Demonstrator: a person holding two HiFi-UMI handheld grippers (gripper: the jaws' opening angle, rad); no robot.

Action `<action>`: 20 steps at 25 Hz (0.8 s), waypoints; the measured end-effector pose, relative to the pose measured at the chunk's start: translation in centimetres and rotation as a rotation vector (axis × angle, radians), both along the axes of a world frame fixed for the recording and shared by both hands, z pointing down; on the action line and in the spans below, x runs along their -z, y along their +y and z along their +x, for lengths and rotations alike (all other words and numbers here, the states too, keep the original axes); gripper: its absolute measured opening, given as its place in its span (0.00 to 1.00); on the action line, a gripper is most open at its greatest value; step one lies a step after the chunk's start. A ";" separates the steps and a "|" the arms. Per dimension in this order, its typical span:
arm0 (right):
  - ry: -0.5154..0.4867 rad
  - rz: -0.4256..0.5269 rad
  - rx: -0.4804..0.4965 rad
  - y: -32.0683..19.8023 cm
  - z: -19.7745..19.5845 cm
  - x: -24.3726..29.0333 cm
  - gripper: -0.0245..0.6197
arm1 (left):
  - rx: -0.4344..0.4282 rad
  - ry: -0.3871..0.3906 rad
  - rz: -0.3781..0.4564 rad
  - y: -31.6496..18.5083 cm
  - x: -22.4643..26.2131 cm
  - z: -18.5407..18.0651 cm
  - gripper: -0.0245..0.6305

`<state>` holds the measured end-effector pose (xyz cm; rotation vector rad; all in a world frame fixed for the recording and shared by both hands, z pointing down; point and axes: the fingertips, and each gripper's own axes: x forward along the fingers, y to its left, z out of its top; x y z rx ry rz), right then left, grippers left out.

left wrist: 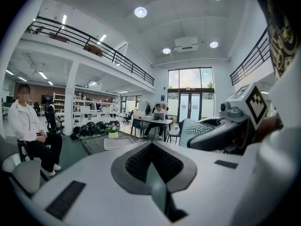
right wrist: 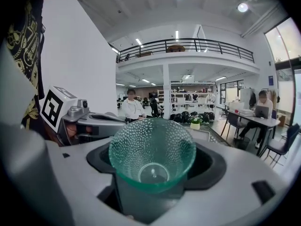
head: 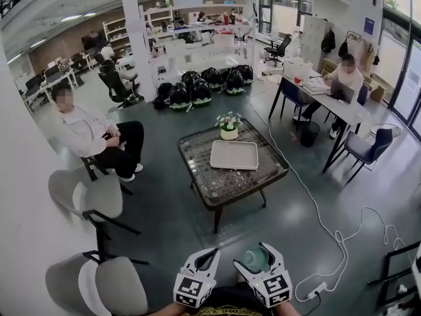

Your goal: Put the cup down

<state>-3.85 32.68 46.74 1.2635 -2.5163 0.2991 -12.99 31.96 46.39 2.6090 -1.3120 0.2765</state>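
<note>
In the head view, low in the picture, my right gripper (head: 258, 254) is shut on a green dimpled glass cup (head: 252, 260) and holds it in the air over the floor. The right gripper view looks straight into the cup (right wrist: 153, 150), whose mouth faces away from the gripper between the jaws. My left gripper (head: 210, 254) hangs just to the left of it, shut and empty, its pads (left wrist: 141, 166) pressed together. From the left gripper view the cup (left wrist: 196, 129) shows at the right. A dark glass-topped table (head: 197, 176) stands ahead, well beyond both grippers.
On the table lie a white tray (head: 234, 155) and a small flower pot (head: 229, 131). A seated person (head: 92, 137) and grey chairs (head: 89, 196) are at the left. A white cable (head: 316, 209) runs over the floor at the right. Another person works at a desk (head: 329, 101).
</note>
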 end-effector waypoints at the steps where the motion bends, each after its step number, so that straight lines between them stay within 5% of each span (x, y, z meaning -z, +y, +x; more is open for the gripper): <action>1: -0.002 -0.004 0.009 -0.6 0.2 0.1 0.65 | 0.011 -0.002 -0.007 -0.6 0.0 0.2 0.03; 20: 0.011 -0.018 0.153 -13.0 6.2 -0.3 0.65 | 0.129 -0.023 -0.024 -12.0 -0.6 7.4 0.03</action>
